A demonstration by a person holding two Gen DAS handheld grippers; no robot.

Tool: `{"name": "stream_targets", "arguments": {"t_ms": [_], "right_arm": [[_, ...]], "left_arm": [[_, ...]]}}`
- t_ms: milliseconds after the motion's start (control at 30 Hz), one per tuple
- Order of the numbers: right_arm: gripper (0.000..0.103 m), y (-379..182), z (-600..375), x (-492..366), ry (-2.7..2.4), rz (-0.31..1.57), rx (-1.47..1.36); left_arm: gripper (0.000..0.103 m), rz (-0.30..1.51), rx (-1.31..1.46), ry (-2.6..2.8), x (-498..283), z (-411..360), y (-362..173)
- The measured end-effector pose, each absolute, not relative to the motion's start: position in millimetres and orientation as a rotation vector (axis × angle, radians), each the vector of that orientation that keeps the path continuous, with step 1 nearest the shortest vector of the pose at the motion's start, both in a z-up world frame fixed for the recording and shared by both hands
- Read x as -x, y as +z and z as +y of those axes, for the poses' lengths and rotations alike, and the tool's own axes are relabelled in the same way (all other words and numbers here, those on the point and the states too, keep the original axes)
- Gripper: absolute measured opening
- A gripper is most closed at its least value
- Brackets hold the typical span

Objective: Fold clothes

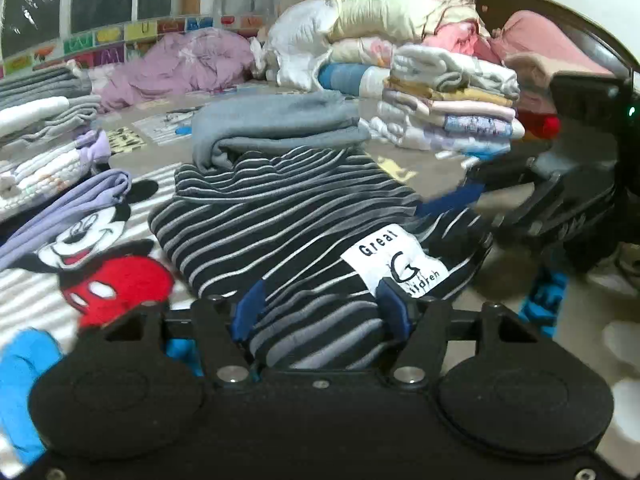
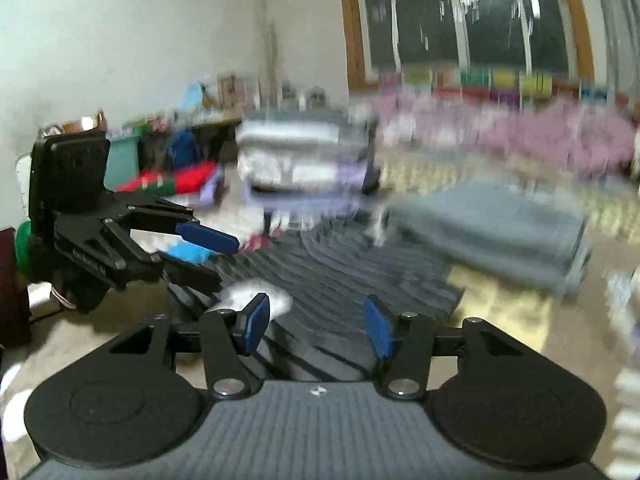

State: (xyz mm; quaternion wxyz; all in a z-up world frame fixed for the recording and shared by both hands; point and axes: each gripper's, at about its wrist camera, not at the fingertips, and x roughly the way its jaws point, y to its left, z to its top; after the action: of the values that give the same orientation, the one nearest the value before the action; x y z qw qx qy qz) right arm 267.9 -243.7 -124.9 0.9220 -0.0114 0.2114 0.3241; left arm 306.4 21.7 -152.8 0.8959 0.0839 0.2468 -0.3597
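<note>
Everywhere folded stacks [image 1: 452, 108] on a cartoon-print blanket [image 1: 100, 276], striped garment [image 1: 280, 216] foremost

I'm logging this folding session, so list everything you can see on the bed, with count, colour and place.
striped garment: one, black with grey stripes, centre, white label at its near edge
grey garment: one, folded, behind the striped one
cartoon-mouse blanket: one, striped, red and blue print, left
lilac garment: one, on the blanket
folded stack: one, pastel mix, right rear
pink bedding: one heap, far left rear
left tool: one, black, blue pads, open around the striped garment's near edge
right tool: one, black, blue pads, open over the same garment
</note>
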Motion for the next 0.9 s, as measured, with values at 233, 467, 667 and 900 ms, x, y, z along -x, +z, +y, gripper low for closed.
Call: {"name": "stream_targets", "arguments": {"t_ms": [233,467,667,900], "right_arm": [[0.053,-146.9,-235.0,-273.9,0.629,0.522,0.027],[0.069,-141.5,-274.1,-262.0,0.472,0.529,-0.407],[0.073,-175.8,-299.6,-291.1,0.395,0.622,-0.771],[0.073,-188.7,-284.0,-319.3,0.4,0.677,-0.754]], "left_arm": [[0.064,0.469,-0.146,-0.713,-293.7,31.4,-135.8],[0.067,0.58,0.391,-0.547,-319.6,93.9,-126.5],[0.069,0.723,0.588,-0.526,-340.5,94.4,-151.5],[0.068,0.768,0.603,-0.474,-345.0,74.9,-162.9]]}}
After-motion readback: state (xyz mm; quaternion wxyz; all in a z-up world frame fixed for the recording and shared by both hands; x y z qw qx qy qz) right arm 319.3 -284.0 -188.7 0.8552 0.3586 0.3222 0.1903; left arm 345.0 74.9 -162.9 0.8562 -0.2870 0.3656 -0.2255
